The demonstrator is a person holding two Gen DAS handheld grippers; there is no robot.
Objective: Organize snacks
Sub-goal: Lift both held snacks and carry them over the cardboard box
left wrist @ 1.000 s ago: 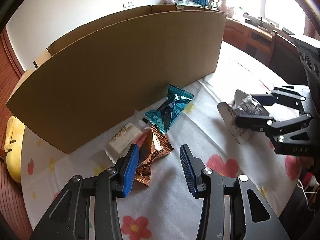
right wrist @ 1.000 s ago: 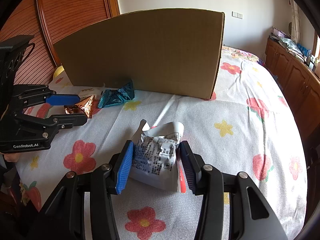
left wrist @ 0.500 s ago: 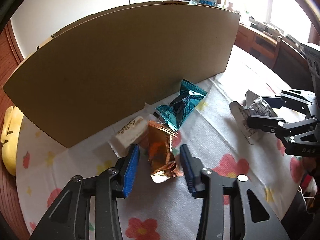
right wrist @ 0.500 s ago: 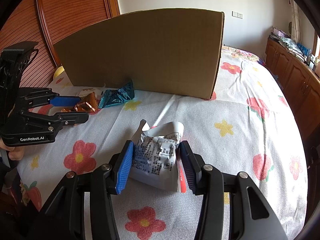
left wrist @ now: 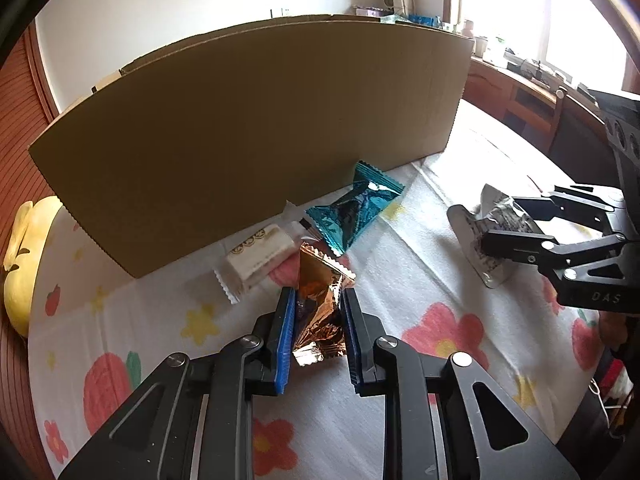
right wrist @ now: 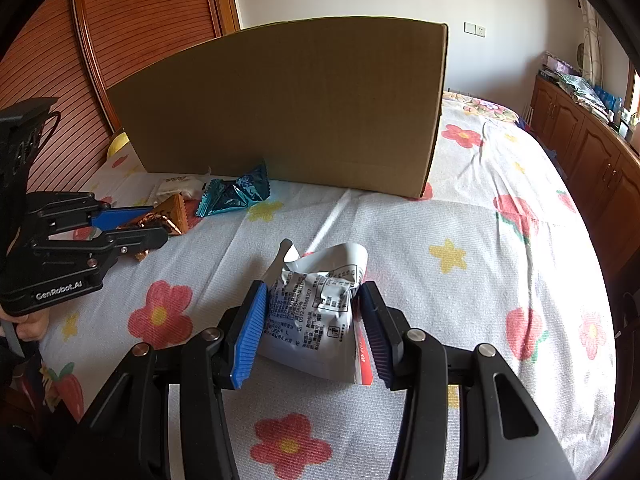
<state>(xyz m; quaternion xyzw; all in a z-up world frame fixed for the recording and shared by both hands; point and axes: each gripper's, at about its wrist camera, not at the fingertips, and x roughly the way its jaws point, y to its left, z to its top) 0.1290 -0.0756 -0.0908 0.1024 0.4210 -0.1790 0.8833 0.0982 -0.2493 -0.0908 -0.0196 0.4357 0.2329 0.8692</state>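
Cardboard box (right wrist: pixel 288 108) is standing upright on the floral bedsheet (right wrist: pixel 460 240), teal packet (left wrist: pixel 354 210) and white packet (left wrist: pixel 260 256) lying just beside its base. Right gripper (right wrist: pixel 314 328) is sitting low, level over the sheet, fingers pinching the white printed pouch (right wrist: pixel 316 308). Left gripper (left wrist: pixel 318 330) is reaching boxward, fingers closing tight on the copper foil packet (left wrist: pixel 320 308), resting on the sheet near the white packet.
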